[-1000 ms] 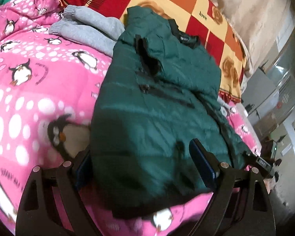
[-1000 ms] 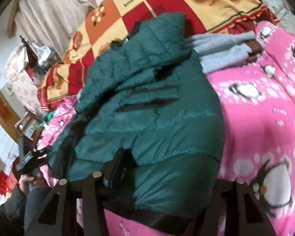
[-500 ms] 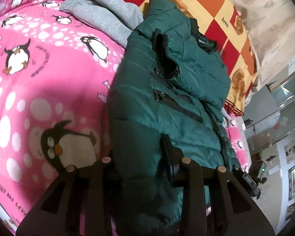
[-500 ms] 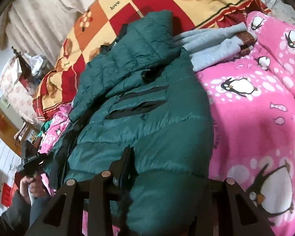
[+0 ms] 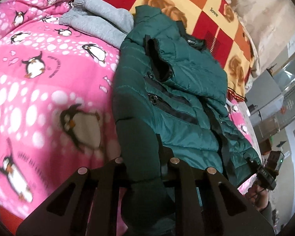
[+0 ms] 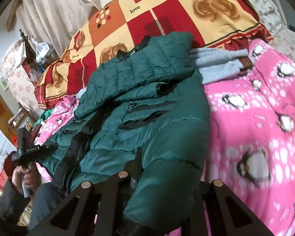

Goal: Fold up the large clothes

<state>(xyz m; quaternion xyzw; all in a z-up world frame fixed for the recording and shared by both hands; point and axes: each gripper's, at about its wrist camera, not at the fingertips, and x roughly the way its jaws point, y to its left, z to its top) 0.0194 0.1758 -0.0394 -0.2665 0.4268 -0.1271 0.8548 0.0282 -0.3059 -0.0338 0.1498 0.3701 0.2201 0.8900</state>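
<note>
**Green jacket gripped at its hem**

The green puffer jacket (image 5: 173, 106) lies on the pink penguin blanket (image 5: 49, 82), beside grey folded clothes (image 5: 100, 25). Left gripper (image 5: 142, 157) and right gripper (image 6: 163, 169) each clamp its near hem.

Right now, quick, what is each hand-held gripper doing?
Left hand-held gripper: closed on the green jacket's hem.
Right hand-held gripper: closed on the same jacket's hem.

Dark green quilted puffer jacket (image 5: 179, 106) — black zips, sleeve folded across its front, hem bunched, lying on bed
</note>
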